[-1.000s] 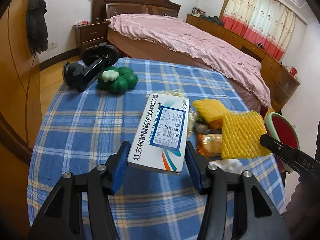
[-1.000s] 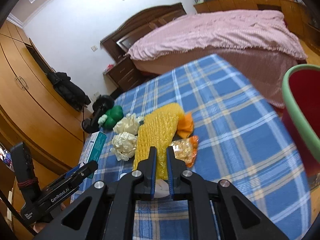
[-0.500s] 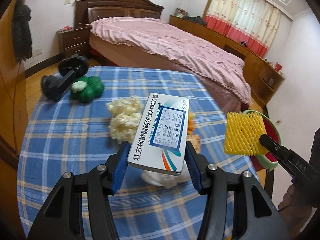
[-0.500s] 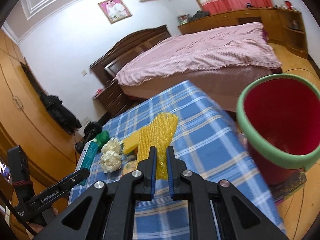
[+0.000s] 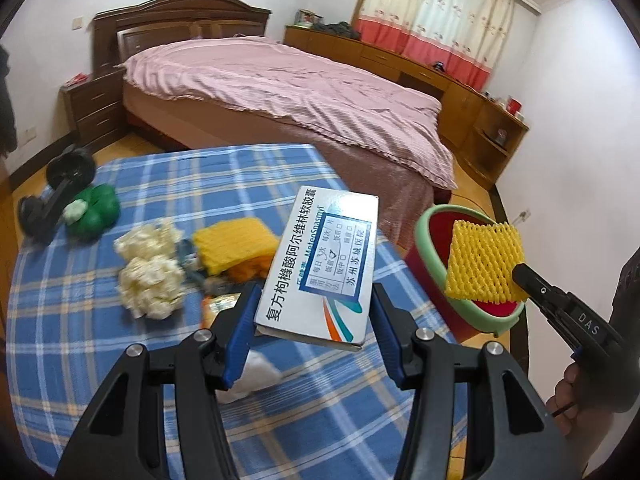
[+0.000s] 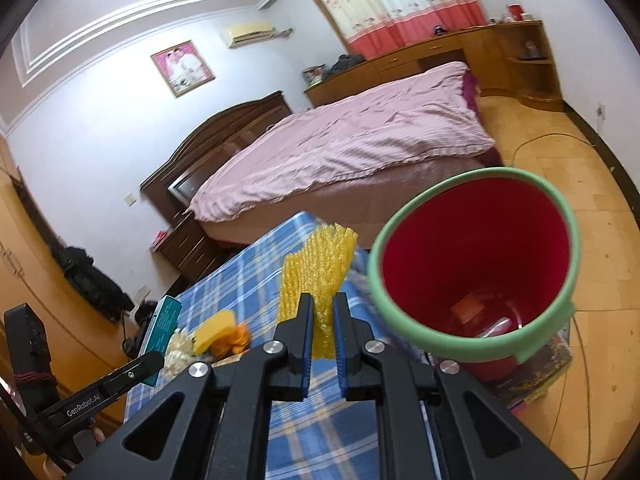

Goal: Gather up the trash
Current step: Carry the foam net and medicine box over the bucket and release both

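The left tool is gripping a white medicine box by its two long sides, about half open around it. The box is lying flat-ish between the blue pads, with its long way pointing forward, away from the tool and up a little. It is hanging in the air above the counter, which is wearing a blue checked cloth.

The right tool is almost fully closed and is pinching a yellow foam net. The net is standing up tall between the pads, its long way pointing up and away from the tool. In the left wrist view the net is sitting right in front of the mouth of the red bin. In the right wrist view the net is just beside the bin's green rim, on its left. The red bin is sitting off the counter's edge, and some small bits are lying at its bottom.

More trash is lying on the counter: two crumpled cream paper balls, a yellow sponge and a white tissue under the left tool. A green toy is sitting near the far corner.
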`<state>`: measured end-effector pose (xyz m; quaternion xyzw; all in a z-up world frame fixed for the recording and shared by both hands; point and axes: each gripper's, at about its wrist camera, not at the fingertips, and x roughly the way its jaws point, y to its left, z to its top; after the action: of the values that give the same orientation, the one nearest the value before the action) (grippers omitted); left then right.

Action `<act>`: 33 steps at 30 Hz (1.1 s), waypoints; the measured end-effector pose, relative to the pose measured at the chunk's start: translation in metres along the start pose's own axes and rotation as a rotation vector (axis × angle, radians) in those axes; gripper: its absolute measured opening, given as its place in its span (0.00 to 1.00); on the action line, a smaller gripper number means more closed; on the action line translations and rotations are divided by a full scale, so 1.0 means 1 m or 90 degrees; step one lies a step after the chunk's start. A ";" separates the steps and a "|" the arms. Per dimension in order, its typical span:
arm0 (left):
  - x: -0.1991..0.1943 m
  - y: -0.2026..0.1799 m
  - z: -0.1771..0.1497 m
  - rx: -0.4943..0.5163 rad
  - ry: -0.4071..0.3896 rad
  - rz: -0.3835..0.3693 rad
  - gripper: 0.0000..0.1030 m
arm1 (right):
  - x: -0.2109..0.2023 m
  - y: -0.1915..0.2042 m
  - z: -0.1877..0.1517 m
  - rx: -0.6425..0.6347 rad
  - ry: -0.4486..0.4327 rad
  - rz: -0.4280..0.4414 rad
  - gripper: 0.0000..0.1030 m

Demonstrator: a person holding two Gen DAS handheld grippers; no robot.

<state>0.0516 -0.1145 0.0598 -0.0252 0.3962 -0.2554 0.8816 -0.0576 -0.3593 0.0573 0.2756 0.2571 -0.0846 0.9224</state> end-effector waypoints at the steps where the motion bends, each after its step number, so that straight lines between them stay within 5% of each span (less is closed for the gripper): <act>1: 0.003 -0.005 0.001 0.005 0.003 -0.005 0.53 | -0.002 -0.006 0.002 0.006 -0.004 -0.006 0.11; 33: 0.120 -0.158 0.008 0.163 0.088 -0.125 0.53 | -0.017 -0.138 0.013 0.134 -0.037 -0.177 0.11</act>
<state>0.0565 -0.3094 0.0219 0.0662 0.4156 -0.3898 0.8191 -0.1076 -0.4815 0.0105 0.3295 0.2559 -0.2459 0.8749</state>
